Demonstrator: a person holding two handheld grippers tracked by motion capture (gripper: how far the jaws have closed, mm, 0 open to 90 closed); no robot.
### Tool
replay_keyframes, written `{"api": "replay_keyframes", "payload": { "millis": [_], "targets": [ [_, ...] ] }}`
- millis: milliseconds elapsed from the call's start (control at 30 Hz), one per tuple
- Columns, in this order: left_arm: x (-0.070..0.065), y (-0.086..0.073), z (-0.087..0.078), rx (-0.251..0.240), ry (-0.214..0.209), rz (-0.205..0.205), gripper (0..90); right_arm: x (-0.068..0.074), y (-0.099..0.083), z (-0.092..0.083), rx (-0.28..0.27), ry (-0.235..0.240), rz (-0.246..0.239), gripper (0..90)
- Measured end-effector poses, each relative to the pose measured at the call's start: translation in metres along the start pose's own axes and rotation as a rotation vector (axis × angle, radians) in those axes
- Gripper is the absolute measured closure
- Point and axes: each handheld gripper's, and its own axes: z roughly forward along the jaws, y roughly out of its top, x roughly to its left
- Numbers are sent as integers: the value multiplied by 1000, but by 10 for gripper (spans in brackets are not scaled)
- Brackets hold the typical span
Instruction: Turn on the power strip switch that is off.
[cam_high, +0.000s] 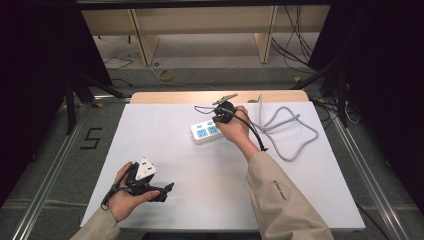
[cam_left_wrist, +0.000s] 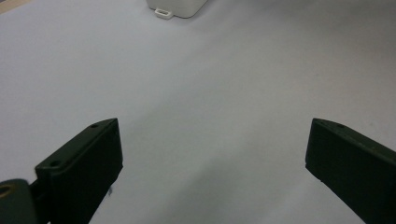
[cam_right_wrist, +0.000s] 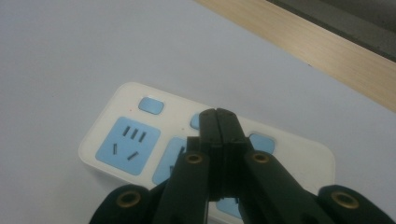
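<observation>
Your right tongs, pressed together, sit over a blue switch on the power strip, press apparently underway; left tongs idle apart, near-left on worktop.

A white sheet is spread over the worktop, whose bare wooden strip is seen along the far edge.

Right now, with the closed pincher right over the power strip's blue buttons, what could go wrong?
1. The right gripper, jaws shut, sits among the blue buttons of the power strip; it could press the wrong one or slip off.
2. The power strip lies loose on the white table, and the left gripper, jaws open, is away from it, so a push might slide it.
3. The grey cord loops beside the right arm and might snag.
</observation>
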Motion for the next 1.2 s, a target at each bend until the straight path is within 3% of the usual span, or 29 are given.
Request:
{"api": "replay_keyframes", "payload": {
  "millis": [1200],
  "targets": [
    [0,0,0,0,-2,1,36,2,5,12,20,8,-3,900]
  ]
}}
